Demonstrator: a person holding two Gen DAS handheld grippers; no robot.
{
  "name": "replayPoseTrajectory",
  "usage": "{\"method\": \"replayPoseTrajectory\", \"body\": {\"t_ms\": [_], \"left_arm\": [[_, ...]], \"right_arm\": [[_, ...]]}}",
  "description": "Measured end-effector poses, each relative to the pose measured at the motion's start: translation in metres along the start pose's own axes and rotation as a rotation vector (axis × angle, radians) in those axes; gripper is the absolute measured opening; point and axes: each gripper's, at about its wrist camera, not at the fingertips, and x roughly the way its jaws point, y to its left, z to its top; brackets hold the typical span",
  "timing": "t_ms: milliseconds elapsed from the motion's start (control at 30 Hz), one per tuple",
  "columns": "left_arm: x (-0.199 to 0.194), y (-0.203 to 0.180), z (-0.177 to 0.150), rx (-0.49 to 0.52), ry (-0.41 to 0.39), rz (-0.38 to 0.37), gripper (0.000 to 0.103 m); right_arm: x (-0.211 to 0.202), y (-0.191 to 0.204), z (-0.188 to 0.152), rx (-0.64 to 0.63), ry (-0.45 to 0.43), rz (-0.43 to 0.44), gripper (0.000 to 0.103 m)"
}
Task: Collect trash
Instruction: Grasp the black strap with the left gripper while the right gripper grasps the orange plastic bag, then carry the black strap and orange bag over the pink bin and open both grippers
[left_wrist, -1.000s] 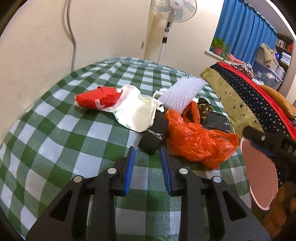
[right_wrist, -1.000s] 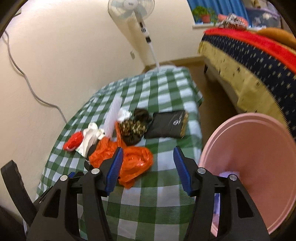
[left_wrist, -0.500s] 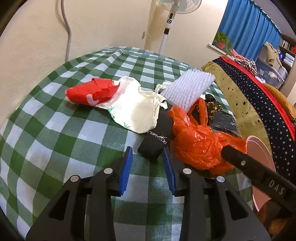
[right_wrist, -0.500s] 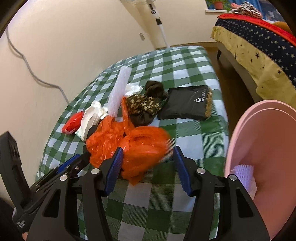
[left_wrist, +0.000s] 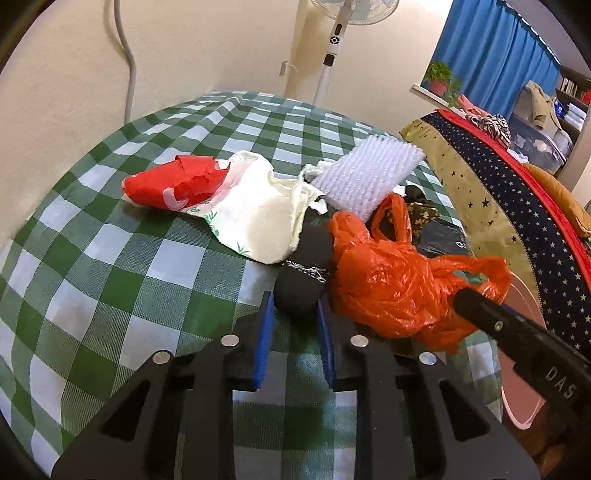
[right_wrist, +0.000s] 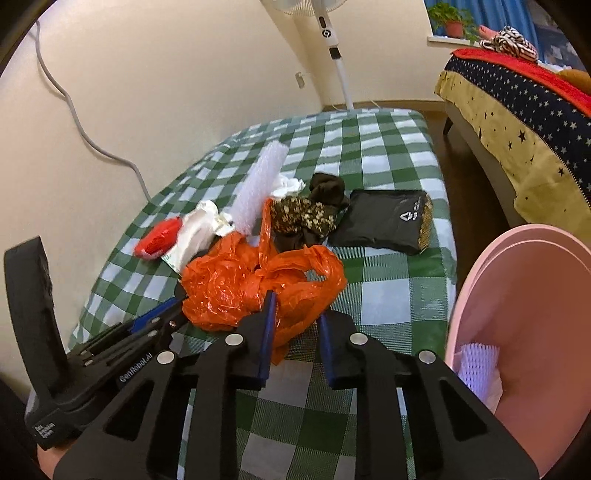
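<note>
In the left wrist view we see the left gripper (left_wrist: 293, 306) on the green checked tablecloth (left_wrist: 110, 258), its jaws having just been closing and now clamped on the near end of a black roll (left_wrist: 303, 280) that lies between the cream bag (left_wrist: 255, 210) and the orange plastic bag (left_wrist: 391, 284). In the right wrist view we see the right gripper (right_wrist: 295, 306), jaws likewise just closing, pinching the orange plastic bag's near fold, with the pink bin (right_wrist: 517, 332) just right of the table.

orange plastic bag (right_wrist: 258, 284), green-and-white checked tablecloth (left_wrist: 110, 258), red wrapper (left_wrist: 173, 182), pink bin (right_wrist: 524, 332), black pouch (right_wrist: 384, 221), navy star-patterned bedspread (right_wrist: 517, 96), blue curtain (left_wrist: 491, 55)
</note>
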Motion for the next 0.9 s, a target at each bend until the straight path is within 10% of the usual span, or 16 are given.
{"method": "replayPoseTrajectory", "body": {"t_ms": [900], "left_arm": [[-0.074,-0.004,-0.007,0.039,-0.120,-0.017,0.022]], "right_arm": [[-0.094,0.020,-0.012,-0.067,-0.208,-0.084,0.020]]}}
